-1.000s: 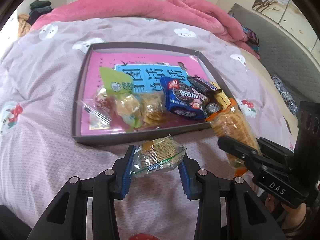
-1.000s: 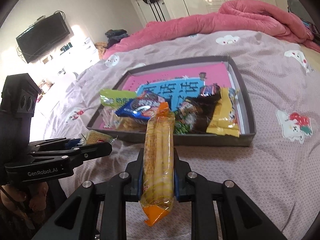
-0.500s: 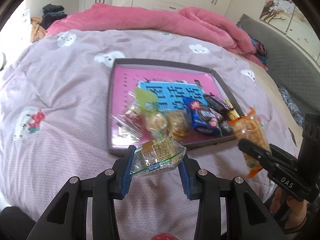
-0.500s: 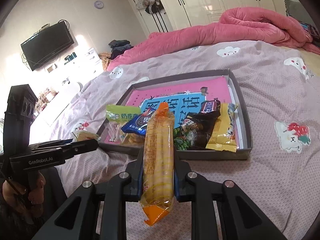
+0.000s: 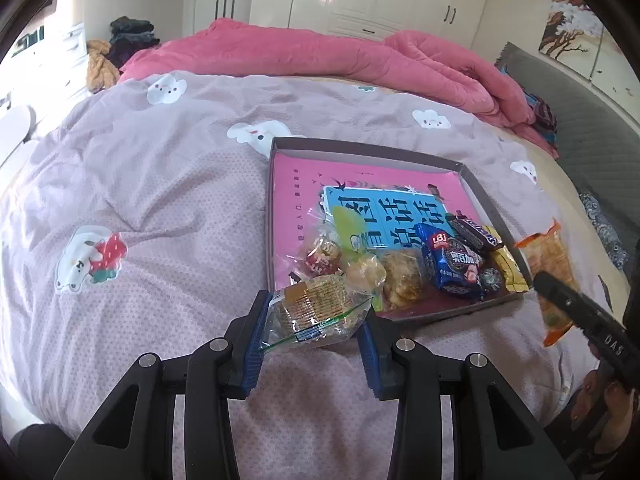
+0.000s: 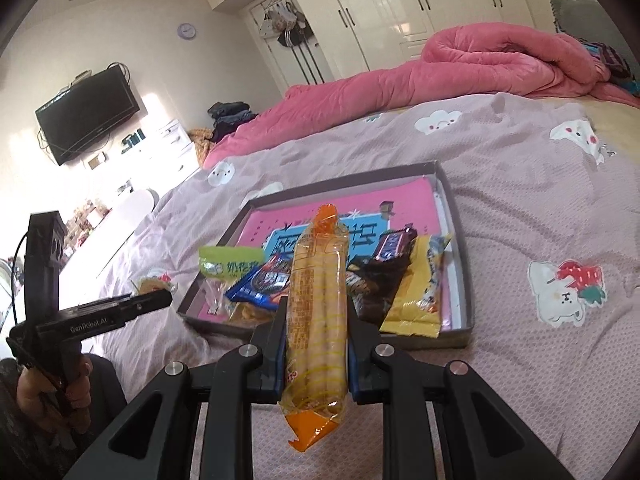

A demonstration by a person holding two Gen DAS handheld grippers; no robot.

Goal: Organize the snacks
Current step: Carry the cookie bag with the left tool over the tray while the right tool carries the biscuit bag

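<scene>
Crinkly clear cracker bag (image 5: 316,312) in left claw (image 5: 310,344) — glossy long orange pack (image 6: 318,312) in right claw (image 6: 316,344).

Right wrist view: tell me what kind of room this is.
A bedroom, most likely: the snack tray sits on a bed with a cartoon-print sheet, a pink quilt heaped behind, and white wardrobes along the wall.

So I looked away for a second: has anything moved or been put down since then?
Nothing was put down. Both grippers drew back from the tray, which looks smaller and farther off. The left hand-held gripper still clamps the clear bag of crackers, and the right hand-held gripper still clamps the long orange packet. The snacks in the tray lie as before.
</scene>
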